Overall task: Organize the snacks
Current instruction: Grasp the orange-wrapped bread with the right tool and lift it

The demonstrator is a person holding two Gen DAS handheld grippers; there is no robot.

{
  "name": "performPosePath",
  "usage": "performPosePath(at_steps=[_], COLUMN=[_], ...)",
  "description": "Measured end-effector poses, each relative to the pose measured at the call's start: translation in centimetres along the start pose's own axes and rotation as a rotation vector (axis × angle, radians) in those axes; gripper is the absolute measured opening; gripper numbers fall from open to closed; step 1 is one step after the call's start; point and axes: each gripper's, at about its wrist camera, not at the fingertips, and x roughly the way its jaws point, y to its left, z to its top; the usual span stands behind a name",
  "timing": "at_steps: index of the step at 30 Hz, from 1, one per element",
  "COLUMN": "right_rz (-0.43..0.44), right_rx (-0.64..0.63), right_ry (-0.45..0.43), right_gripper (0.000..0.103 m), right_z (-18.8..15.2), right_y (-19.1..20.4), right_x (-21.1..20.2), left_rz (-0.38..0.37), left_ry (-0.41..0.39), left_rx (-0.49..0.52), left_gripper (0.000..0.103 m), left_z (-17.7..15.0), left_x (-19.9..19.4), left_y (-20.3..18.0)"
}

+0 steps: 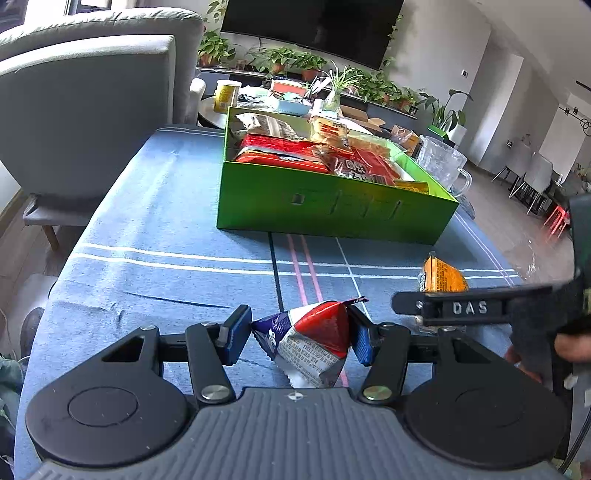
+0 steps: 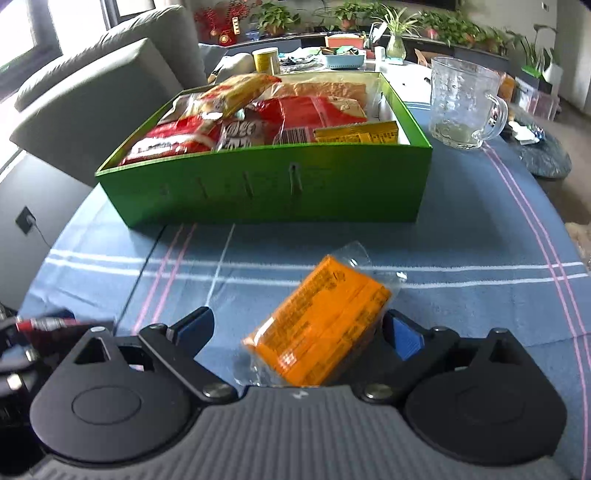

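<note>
In the right wrist view the orange snack pack point(image 2: 321, 325) lies low centre on the bench point(image 2: 461, 280), long axis slanting toward upper right, between the right hand-held gripper point(image 2: 299, 332) jaws, spread apart and unclamped; the green box point(image 2: 273, 184) lies beyond.

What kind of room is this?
Probably a home living room: a grey sofa, a big dark TV above rows of potted plants, and a cloth-covered table with a snack box.
</note>
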Motion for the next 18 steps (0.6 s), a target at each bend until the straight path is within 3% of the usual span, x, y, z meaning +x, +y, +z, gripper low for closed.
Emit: performPosePath(at_steps=[6, 18], right_rz=[-0.056, 0.035], right_rx=[-0.014, 0.037], right_ry=[-0.052, -0.171], right_gripper=[0.08, 0.079], right_z=[-1.1, -0.1], right_y=[-1.0, -2.8], right_x=[-0.7, -3.7], left_rz=[-0.002, -0.006], left_ry=[-0.005, -0.026], left_rx=[-0.001, 0.022], left_gripper=[0.052, 0.052], left_z=[-0.1, 0.7], left_x=[-0.2, -0.2], left_y=[-0.2, -1.3])
